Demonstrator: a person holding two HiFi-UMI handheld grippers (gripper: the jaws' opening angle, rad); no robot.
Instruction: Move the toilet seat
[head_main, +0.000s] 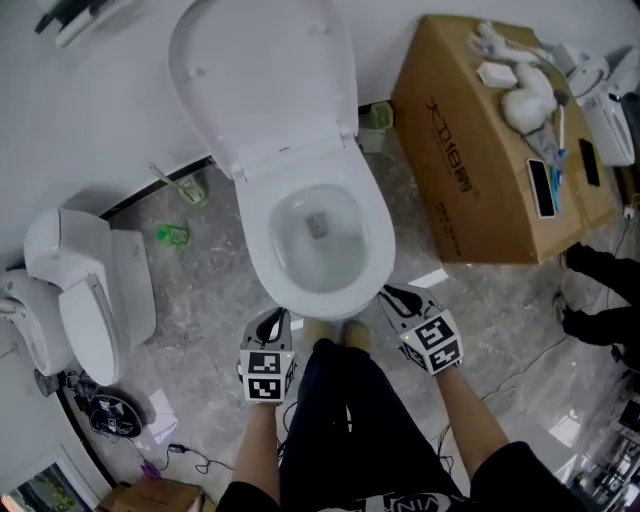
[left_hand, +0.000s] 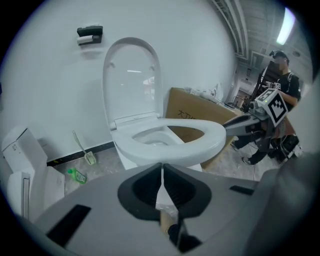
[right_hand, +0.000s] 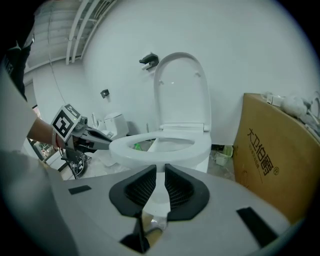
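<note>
My left gripper (left_hand: 161, 165) has its jaws drawn in to a bare slit, the tips all but meeting, with nothing between them. My right gripper (right_hand: 161, 168) keeps its jaws narrow but plainly apart, and they are empty too.

The toilet seat (left_hand: 212, 138) lies flat on the bowl, straight ahead of both pairs of jaws and just past their tips. Its front rim hangs above the left jaws, and the right jaws point at that rim from the other side of the bowl's front. Neither pair touches it. Behind the seat, on the far side from my jaws, the lid (head_main: 265, 75) stands upright against the white wall.

Out to the right of my right jaws sits a cardboard box (head_main: 470, 170) on the floor, with small white items on top. Off to the left of my left jaws, a second toilet (head_main: 85, 290) stands on the floor. A green bottle (head_main: 172, 235) lies between it and the bowl.
</note>
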